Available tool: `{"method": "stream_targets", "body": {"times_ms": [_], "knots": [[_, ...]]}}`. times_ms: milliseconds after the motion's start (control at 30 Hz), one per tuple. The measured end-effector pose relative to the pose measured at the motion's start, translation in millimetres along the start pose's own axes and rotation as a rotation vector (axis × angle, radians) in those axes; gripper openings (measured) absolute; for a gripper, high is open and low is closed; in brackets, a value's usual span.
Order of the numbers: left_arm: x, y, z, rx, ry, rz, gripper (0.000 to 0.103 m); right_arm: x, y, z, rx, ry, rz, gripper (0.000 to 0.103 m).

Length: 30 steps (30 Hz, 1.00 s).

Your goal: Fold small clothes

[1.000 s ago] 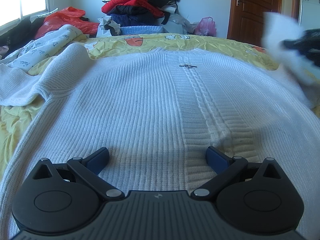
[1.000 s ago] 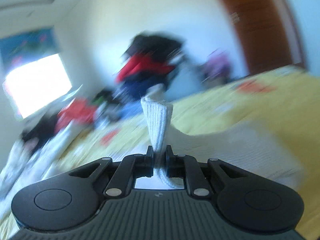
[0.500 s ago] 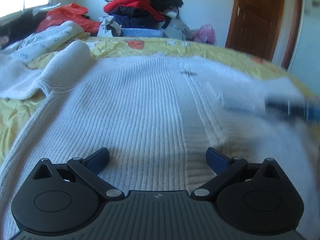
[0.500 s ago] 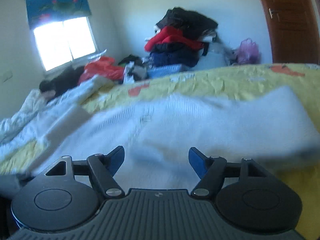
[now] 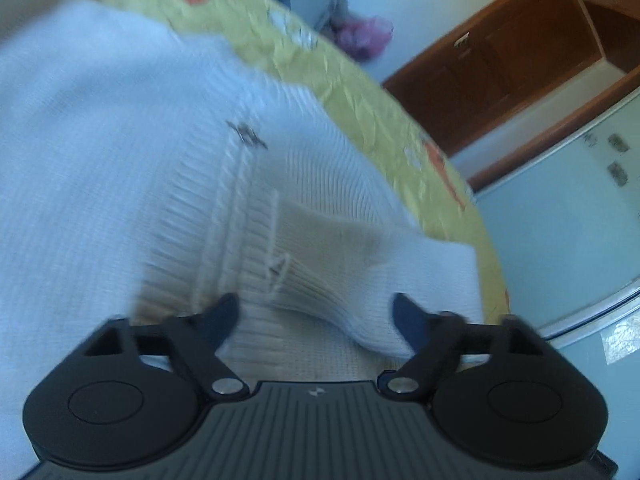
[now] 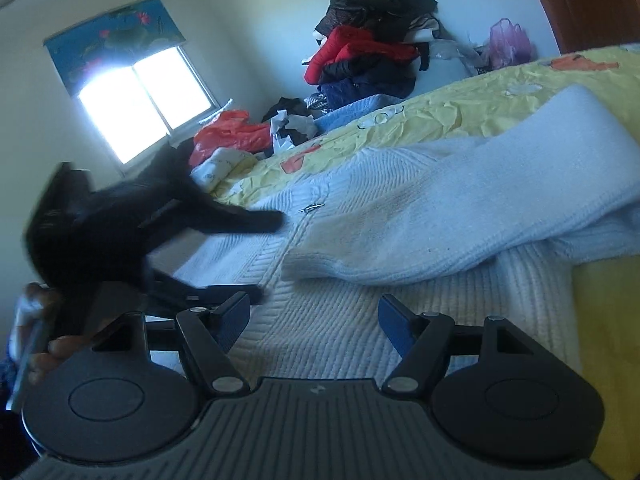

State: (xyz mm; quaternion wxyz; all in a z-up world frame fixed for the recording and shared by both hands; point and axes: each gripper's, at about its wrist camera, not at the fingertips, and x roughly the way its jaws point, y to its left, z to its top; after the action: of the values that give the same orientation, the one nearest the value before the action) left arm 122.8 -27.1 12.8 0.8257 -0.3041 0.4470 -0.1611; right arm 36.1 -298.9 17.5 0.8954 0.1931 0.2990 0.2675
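Note:
A white knitted cardigan (image 5: 100, 152) lies spread flat on the yellow bedsheet (image 5: 360, 92). Its sleeve (image 5: 360, 248) is folded across the body, cuff end nearest me. My left gripper (image 5: 316, 316) is tilted over that cuff with its jaws closing. The cuff edge lies between the fingers, and the pads are not pressing on it. In the right wrist view my right gripper (image 6: 315, 316) hovers open and empty above the cardigan's (image 6: 340, 320) lower part. The folded sleeve (image 6: 460, 216) lies just beyond it. The left gripper (image 6: 264, 256) shows there as a blurred black shape at the left.
A heap of red, black and blue clothes (image 6: 368, 48) stands against the far wall beyond the bed. An orange bag (image 6: 232, 136) lies under the window (image 6: 144, 100), and a pink bag (image 6: 508, 40) sits near the brown door (image 5: 500, 60). Bare yellow sheet (image 6: 460, 112) surrounds the cardigan.
The right gripper let go of the sleeve, which now lies folded across the cardigan. The left gripper swung right and rolled towards the cuff, and its jaws have narrowed.

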Motion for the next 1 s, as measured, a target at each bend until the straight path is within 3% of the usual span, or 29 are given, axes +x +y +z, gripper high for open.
{"method": "stream_targets", "body": {"times_ms": [100, 133, 200, 267, 367, 467, 667, 833, 933, 1000], "knots": [[9.9, -7.5, 2.3, 0.009, -0.005, 0.019, 0.068, 1.7, -2.9, 0.7, 0.02, -0.001, 0.012, 0.077], [11.1, -8.3, 3.7, 0.008, -0.005, 0.026, 0.062, 2.0, -2.9, 0.5, 0.022, -0.001, 0.017, 0.077], [16.0, -11.1, 7.6, 0.017, 0.003, 0.061, 0.03, 2.2, -3.1, 0.1, 0.026, -0.001, 0.024, 0.078], [21.5, -11.6, 10.7, 0.03, 0.018, 0.112, 0.017, 2.2, -3.6, 0.3, 0.033, 0.0, 0.026, 0.078], [20.4, -21.2, 10.5, 0.103, 0.01, 0.145, 0.011, 2.2, -5.5, 0.3, 0.054, -0.007, 0.028, 0.078], [14.9, -38.0, 11.7, 0.216, -0.026, 0.181, 0.01, 1.6, -9.7, 0.5, 0.079, -0.013, 0.029, 0.077], [-42.4, -54.3, 25.7, 0.396, -0.237, 0.247, 0.01, 0.2, -11.0, 0.6, 0.093, -0.019, 0.026, 0.077], [-85.9, -14.5, 40.5, 0.405, -0.341, 0.386, 0.01, 0.2, -11.1, 0.5, 0.094, -0.019, 0.026, 0.077], [-90.2, 19.6, 48.4, 0.355, -0.324, 0.473, 0.01, 0.4, -10.6, 0.2, 0.092, -0.017, 0.025, 0.077], [-90.4, 41.3, 50.1, 0.313, -0.297, 0.485, 0.01, 0.1, -10.2, -0.5, 0.089, -0.015, 0.022, 0.077]]}}
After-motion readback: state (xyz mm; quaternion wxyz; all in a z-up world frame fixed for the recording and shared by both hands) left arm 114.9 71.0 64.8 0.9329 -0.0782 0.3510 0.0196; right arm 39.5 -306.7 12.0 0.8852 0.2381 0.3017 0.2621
